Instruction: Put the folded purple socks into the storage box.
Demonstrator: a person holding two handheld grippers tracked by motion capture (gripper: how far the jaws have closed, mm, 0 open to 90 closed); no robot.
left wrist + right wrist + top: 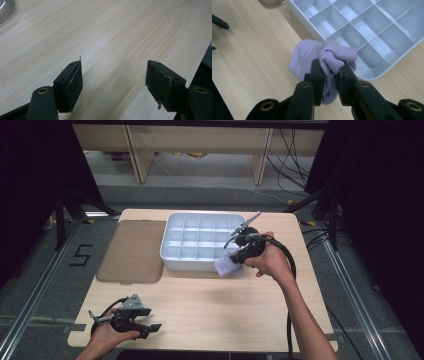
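Carrying a bunched lilac sock (pixel 322 56) to the divided white tray (pixel 200 262) is the step in hand, judged from the pictures. The right gripper (pixel 329 66) is clamped narrowly on the sock's folded cuff; the rest of the fabric hangs loose below and to the 9 o'clock side of the jaws in the right gripper view. In the high view the sock (pixel 227 266) sits at the tray's 4 o'clock corner, just over the outer wall, with the right gripper (pixel 239 256) above it. To complete the step well, raise the load until the hanging fabric is above the rim, then travel toward 10 o'clock until the bundle is centred over one compartment (pixel 372 56). Lower before releasing, so that no fabric drapes across a divider. Keep the clamp firm during travel; a loose fold may slip. The left gripper (pixel 150 320) rests at the 7 o'clock corner of the worktop (pixel 210 310), jaws wide and empty, well apart from the tray. A brown mat (pixel 132 251) lies at the tray's 9 o'clock side.
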